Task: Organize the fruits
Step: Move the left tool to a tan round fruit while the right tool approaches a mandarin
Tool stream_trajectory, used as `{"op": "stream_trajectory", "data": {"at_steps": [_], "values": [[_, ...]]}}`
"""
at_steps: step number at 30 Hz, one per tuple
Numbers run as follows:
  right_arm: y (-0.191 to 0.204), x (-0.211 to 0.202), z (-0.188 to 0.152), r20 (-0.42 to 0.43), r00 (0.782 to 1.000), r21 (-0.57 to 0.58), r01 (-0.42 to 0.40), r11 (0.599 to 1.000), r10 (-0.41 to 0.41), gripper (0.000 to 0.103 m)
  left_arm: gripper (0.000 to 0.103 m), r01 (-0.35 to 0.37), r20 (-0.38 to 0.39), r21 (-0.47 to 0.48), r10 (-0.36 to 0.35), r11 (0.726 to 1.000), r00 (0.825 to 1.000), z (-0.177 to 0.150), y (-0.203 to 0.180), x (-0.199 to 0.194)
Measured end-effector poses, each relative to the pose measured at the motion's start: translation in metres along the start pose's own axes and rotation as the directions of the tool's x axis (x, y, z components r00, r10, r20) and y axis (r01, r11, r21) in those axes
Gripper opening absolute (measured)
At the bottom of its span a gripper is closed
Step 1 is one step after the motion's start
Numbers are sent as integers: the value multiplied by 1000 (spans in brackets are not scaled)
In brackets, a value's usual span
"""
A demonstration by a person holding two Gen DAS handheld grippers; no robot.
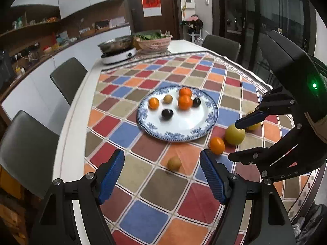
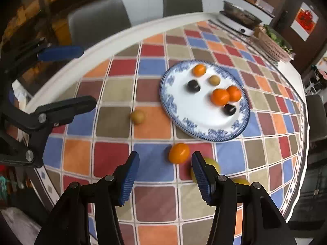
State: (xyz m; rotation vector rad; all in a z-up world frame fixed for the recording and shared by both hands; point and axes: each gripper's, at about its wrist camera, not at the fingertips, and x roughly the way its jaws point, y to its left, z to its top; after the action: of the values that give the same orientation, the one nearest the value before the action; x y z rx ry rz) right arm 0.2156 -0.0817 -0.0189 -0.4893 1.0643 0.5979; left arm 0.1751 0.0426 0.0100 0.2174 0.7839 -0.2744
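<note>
Kitchen-dining room, checkered cloth (image 1: pixel 155 185) on white worktop (image 1: pixel 67 143), oval orange fruit (image 2: pixel 178 153) lying sideways beside blue-rimmed plate (image 2: pixel 173 110), left hand-held gripper (image 1: pixel 162 175) and right hand-held gripper (image 2: pixel 164 175) both wide open, empty.

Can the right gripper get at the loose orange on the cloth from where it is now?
Probably yes. The right gripper is open, and the orange lies just ahead of its fingertips with only bare tablecloth between. The yellow fruit sits close beside the orange, so that finger might nudge it.
</note>
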Motion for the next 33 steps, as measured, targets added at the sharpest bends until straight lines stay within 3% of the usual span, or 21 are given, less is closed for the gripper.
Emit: {"op": "stream_trajectory", "data": {"at_steps": [8, 17, 31, 33], "values": [[-3, 29, -2, -76, 997, -54, -12, 998, 8, 54, 76, 51, -84, 21, -49, 998, 995, -10, -3, 39], [-16, 63, 0, -140, 990, -72, -18, 997, 8, 54, 75, 87, -190, 25, -81, 996, 978, -18, -2, 87], [-24, 88, 3, -167, 984, -68, -73, 995, 60, 48, 41, 140, -243, 5, -134, 990, 961, -18, -4, 119], [-24, 90, 4, -169, 983, -63, -79, 995, 68, 44, 36, 142, -249, 3, -137, 990, 959, -18, -5, 121]]}}
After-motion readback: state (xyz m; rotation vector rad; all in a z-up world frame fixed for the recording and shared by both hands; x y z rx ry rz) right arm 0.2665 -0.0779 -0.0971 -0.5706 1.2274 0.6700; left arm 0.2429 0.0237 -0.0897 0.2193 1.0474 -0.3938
